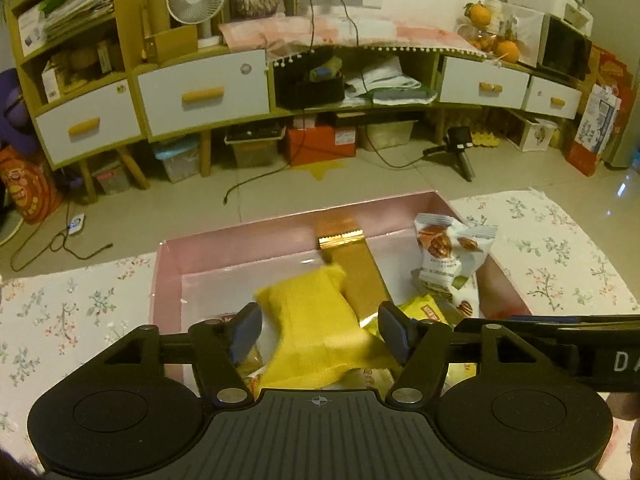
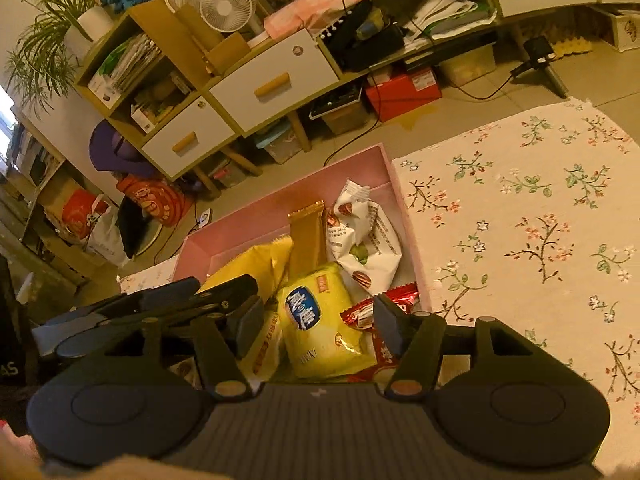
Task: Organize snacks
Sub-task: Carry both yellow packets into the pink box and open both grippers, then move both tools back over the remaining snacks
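Observation:
A pink box (image 1: 240, 236) (image 2: 280, 200) on the floral cloth holds several snack packets. My left gripper (image 1: 320, 334) is open over the box; a blurred yellow packet (image 1: 316, 320) lies between its fingers, apart from both pads. A gold wrapper (image 1: 352, 256) and a white nut packet (image 1: 448, 252) lie further back. My right gripper (image 2: 320, 324) is open above a yellow biscuit packet (image 2: 320, 316), with a red packet (image 2: 376, 316) by its right finger. The gold wrapper (image 2: 306, 236), the white nut packet (image 2: 364, 240) and another yellow packet (image 2: 248, 264) also show there. The left gripper's body (image 2: 160, 304) shows at left.
The box sits on a floral cloth (image 2: 520, 220) (image 1: 72, 312) on a tiled floor. A long wooden cabinet with white drawers (image 1: 200, 88) stands behind, with storage bins and a red box (image 1: 320, 144) under it. Cables and a small tripod camera (image 1: 460, 144) lie on the floor.

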Tool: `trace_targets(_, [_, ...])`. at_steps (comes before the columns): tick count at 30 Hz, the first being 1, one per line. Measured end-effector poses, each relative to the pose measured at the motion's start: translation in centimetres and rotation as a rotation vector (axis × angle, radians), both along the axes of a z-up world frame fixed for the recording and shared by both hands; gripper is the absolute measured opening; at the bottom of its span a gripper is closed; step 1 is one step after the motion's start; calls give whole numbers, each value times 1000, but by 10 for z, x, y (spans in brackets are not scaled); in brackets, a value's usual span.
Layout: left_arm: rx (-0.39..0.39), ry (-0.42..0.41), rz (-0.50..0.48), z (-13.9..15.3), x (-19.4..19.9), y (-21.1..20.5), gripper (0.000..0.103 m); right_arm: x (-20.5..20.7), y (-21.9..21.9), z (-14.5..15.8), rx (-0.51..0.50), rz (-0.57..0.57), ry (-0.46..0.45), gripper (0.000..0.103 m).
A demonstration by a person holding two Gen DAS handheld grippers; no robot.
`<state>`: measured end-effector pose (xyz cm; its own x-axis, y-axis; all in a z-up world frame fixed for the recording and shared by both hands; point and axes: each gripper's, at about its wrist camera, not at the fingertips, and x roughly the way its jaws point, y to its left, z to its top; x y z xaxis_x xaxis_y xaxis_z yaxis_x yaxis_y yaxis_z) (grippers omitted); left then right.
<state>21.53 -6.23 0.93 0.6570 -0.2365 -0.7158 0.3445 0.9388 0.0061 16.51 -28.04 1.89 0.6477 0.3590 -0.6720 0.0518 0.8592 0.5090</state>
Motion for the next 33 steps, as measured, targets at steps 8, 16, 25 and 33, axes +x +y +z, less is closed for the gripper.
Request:
trace_targets(8, [5, 10, -11, 11, -17, 4, 68, -9, -1, 12, -13, -7, -9, 67])
trace_targets(16, [-14, 14, -5, 22, -48, 17, 77, -26, 2, 26, -75, 11, -22, 78])
trace_targets(25, [-8, 28, 9, 27, -88, 32, 84, -49, 3, 32, -116, 11, -13, 86])
trace_targets(33, [-36, 43, 37, 27, -121, 48, 90, -70, 10, 33, -193, 47, -15, 90])
